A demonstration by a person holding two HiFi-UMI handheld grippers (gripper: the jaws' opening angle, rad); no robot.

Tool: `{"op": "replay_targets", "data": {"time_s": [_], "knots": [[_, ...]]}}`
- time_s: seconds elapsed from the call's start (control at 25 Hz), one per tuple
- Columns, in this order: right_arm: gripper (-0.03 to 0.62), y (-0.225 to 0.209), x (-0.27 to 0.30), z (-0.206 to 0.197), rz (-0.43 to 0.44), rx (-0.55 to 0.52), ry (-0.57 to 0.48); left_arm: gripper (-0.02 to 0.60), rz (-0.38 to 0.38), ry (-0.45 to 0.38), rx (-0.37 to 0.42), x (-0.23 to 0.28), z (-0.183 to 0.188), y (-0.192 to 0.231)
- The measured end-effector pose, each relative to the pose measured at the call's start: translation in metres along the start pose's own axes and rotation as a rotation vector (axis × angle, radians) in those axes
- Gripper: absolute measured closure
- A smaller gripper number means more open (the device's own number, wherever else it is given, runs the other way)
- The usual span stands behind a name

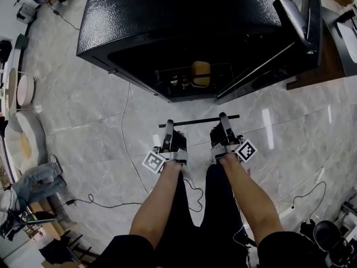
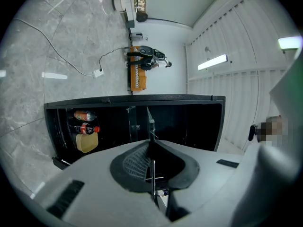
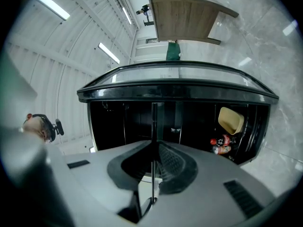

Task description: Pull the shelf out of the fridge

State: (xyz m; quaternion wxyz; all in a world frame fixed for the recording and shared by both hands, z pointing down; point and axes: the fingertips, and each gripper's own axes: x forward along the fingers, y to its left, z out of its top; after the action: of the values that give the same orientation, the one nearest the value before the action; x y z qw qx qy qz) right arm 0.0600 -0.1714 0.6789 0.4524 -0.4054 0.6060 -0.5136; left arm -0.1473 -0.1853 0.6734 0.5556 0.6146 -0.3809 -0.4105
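Note:
The black fridge (image 1: 167, 27) stands in front of me with its door (image 1: 295, 21) swung open to the right. The shelf (image 1: 199, 121), a clear pane with a dark far rim, hangs level outside the fridge between my two grippers. My left gripper (image 1: 167, 130) is shut on its left part, my right gripper (image 1: 225, 123) on its right part. In the left gripper view the pane (image 2: 152, 126) runs edge-on between the jaws of the left gripper (image 2: 152, 167). The right gripper view shows the same pane (image 3: 154, 126) clamped in the right gripper (image 3: 153, 167).
Low in the fridge sit a yellow container (image 1: 201, 73) and bottles (image 1: 183, 82). A wooden table (image 1: 329, 60) stands right of the door. Cables and a power strip (image 1: 284, 210) lie on the tiled floor, and round stools (image 1: 25, 88) stand at the left.

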Motion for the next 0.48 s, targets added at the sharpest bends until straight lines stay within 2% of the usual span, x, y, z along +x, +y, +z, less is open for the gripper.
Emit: {"op": "replay_targets", "data": {"time_s": [0.2, 0.48], "knots": [[0.556, 0.004, -0.004, -0.002, 0.015, -0.008, 0.007, 0.546, -0.007, 0.008, 0.010, -0.005, -0.002, -0.001], [0.556, -0.002, -0.022, -0.007, -0.015, -0.003, 0.002, 0.546, 0.010, 0.021, 0.026, -0.018, -0.007, 0.003]]}}
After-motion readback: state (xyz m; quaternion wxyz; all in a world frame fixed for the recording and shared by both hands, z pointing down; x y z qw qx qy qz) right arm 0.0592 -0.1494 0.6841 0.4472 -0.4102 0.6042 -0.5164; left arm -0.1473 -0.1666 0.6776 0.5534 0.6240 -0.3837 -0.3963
